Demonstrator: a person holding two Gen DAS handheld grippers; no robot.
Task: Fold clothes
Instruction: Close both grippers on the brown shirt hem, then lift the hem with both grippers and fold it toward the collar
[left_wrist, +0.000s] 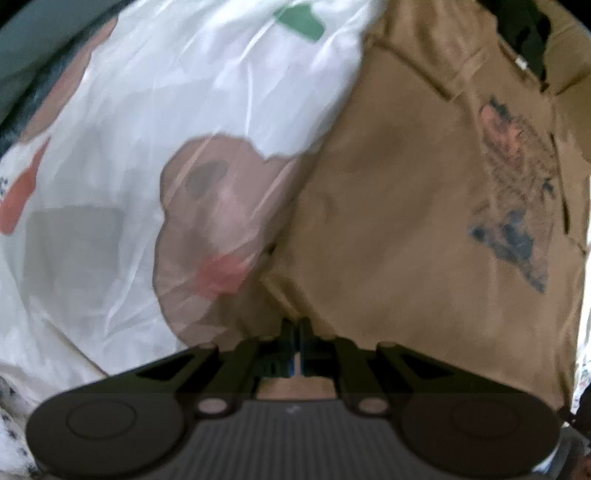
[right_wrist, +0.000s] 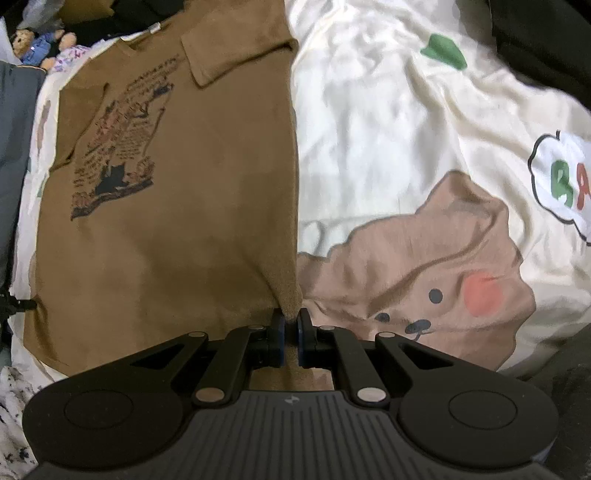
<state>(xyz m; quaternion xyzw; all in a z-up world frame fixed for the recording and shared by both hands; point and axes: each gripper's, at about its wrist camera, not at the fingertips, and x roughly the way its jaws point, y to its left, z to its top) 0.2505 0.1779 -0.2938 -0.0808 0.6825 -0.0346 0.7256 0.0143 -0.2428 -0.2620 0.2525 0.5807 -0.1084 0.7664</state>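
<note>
A brown T-shirt with a dark printed picture lies spread on a cream bear-print bedsheet. In the left wrist view my left gripper is shut, pinching the shirt's lower left hem corner, which rises in a small peak. The right wrist view shows the same T-shirt with its right side edge running straight up the frame and a sleeve folded over near the top. My right gripper is shut on the shirt's lower right corner, cloth bunched between the blue pads.
The bedsheet carries bear faces, a green patch and a lettered cloud. Small stuffed toys sit at the far top left beside grey fabric. A speckled white cloth lies at the lower left.
</note>
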